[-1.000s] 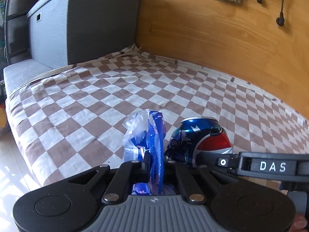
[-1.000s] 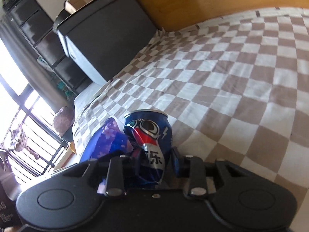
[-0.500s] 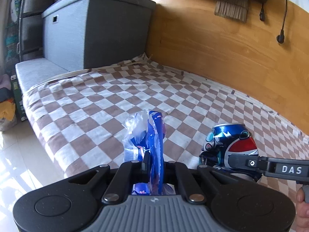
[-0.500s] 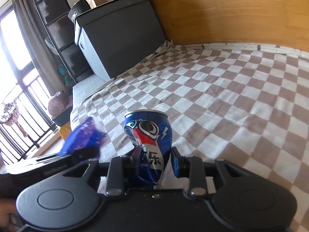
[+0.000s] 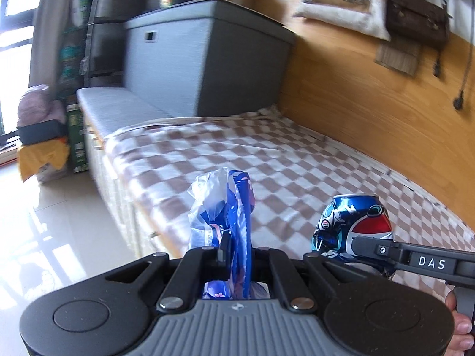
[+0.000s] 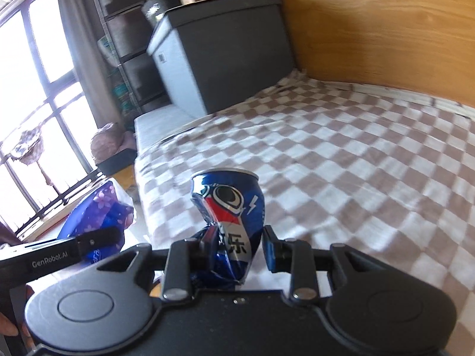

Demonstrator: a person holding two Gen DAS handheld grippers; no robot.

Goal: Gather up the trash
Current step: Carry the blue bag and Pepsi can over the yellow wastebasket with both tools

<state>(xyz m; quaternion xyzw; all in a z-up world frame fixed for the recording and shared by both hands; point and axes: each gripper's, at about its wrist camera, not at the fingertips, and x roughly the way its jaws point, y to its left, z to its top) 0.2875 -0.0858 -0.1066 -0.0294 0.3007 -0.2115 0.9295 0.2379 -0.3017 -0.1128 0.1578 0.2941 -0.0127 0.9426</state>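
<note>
Both tools lifted and swung left off the checked bed (image 5: pixel 297 160), left tool (image 5: pixel 234 252) clamped on blue wrapper (image 5: pixel 225 207), right tool (image 6: pixel 237 246) clamped on crushed can (image 6: pixel 231 207), floor near left.

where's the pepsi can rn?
Crushed Pepsi can is pinched in the right gripper, held above the checkered blanket; in the left wrist view it's right of the blue wrapper.
</note>
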